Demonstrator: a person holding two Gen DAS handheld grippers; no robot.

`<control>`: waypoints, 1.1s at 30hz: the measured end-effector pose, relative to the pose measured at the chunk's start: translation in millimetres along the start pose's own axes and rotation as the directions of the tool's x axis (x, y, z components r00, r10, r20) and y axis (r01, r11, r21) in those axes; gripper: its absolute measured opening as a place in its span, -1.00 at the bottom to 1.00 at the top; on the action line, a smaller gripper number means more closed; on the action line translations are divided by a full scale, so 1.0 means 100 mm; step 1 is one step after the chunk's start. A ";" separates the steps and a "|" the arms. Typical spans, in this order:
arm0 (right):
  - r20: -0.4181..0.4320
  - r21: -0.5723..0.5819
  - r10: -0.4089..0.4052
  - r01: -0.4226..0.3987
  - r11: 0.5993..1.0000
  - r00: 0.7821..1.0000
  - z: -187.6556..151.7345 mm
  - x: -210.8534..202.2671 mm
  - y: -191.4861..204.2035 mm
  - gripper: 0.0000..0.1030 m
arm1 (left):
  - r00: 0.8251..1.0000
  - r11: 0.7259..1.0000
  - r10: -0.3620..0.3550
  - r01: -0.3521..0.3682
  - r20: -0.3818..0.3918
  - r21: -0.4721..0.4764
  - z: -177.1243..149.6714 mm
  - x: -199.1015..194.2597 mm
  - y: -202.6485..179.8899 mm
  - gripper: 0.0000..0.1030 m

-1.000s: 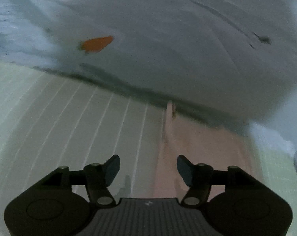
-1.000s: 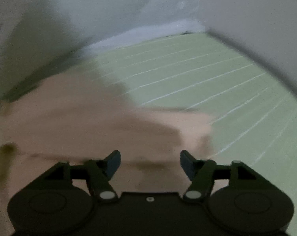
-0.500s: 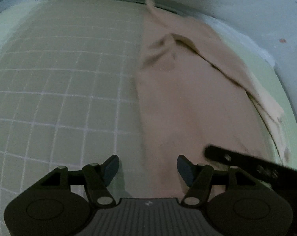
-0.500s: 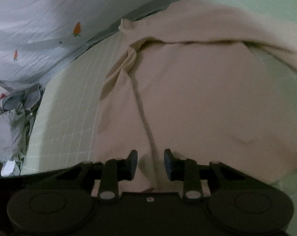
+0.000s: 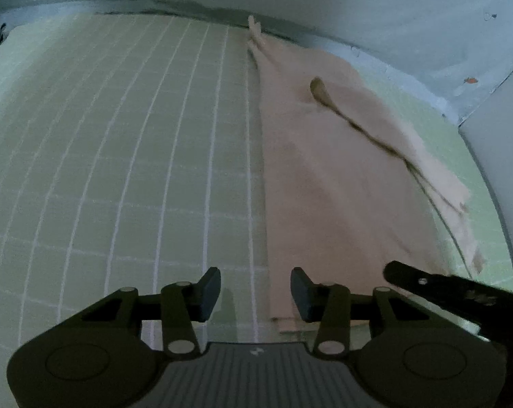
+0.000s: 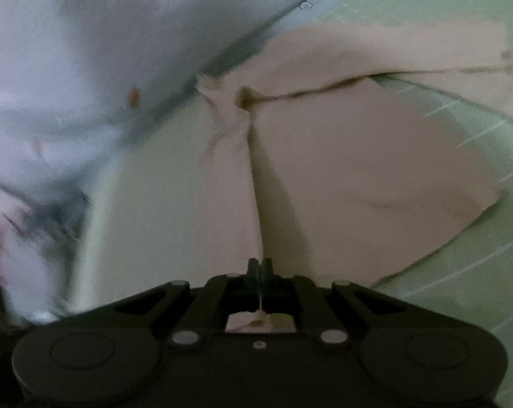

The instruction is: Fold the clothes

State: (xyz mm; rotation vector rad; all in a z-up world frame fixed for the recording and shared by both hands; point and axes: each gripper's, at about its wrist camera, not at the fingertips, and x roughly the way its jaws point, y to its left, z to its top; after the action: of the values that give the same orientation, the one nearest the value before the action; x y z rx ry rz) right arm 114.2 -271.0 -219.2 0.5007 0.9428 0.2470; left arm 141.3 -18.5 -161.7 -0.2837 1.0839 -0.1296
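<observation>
1. Cloth [image 5: 328, 183]: beige, lying flat on a green mat [image 5: 120, 170] with a white grid. Long axis runs away from the left camera, toward a pale sheet [image 5: 358, 6] with small orange carrot prints bunched along the mat's far edge.
2. Cloth's left edge is straight and follows a grid line. Near corner sits just ahead of the left gripper [image 5: 255, 294], under its right finger.
3. A dark fold line runs diagonally across the far right part of the cloth; right edge looks frayed or doubled.
4. Left gripper: jaws apart and closing. Cloth corner lies below the gap on the right finger's side; pads are not pressing on it.
5. Right gripper [image 6: 260, 267]: jaws together, clamped on a cloth edge. A thin strip of fabric shows between the fingers and behind them.
6. From the right gripper a taut ridge of cloth [image 6: 358, 156] runs forward to a bunched knot near the sheet [image 6: 86, 51].
7. Right camera view is blurred on the left side. The right gripper's black body [image 5: 453, 289] shows at the lower right of the left view.
</observation>
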 end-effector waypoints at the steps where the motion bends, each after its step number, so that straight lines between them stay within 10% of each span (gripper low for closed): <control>1: -0.011 -0.020 -0.031 0.031 0.999 0.999 -0.02 0.06 -0.01 -0.98 | 1.000 1.000 0.008 -0.008 -0.009 0.003 -0.02 0.01 -0.01 -0.10; 5: -0.049 -0.007 -0.082 0.082 0.997 0.995 -0.06 0.09 -0.06 -0.84 | 0.999 0.999 0.040 -0.040 -0.019 0.027 -0.08 -0.03 -0.06 -0.06; 8: -0.021 -0.020 -0.096 0.096 0.995 0.995 -0.04 -0.06 -0.08 -0.03 | 0.998 0.998 0.056 -0.056 -0.013 0.013 -0.07 -0.04 -0.06 -0.06; 17: 0.159 -0.034 -0.166 0.173 0.984 0.973 0.51 -0.32 -0.43 0.93 | 0.995 0.995 0.097 -0.097 0.023 -0.025 0.25 0.10 -0.12 0.03; 29: 0.349 0.043 -0.346 0.354 0.934 0.871 1.46 -0.13 -1.03 1.00 | 0.987 0.986 0.159 -0.159 -0.011 0.047 1.05 0.83 -0.32 0.41; 33: 0.309 0.067 -0.390 0.389 0.919 0.868 1.79 0.00 -1.34 1.00 | 0.984 0.983 0.176 -0.173 -0.044 0.062 1.16 1.08 -0.33 0.59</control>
State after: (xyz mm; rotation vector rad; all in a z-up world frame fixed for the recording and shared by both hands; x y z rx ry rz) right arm 259.4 -440.0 -200.6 0.3283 0.7078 -0.1997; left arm 294.9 -56.8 -193.6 -0.1330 1.1468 -0.0115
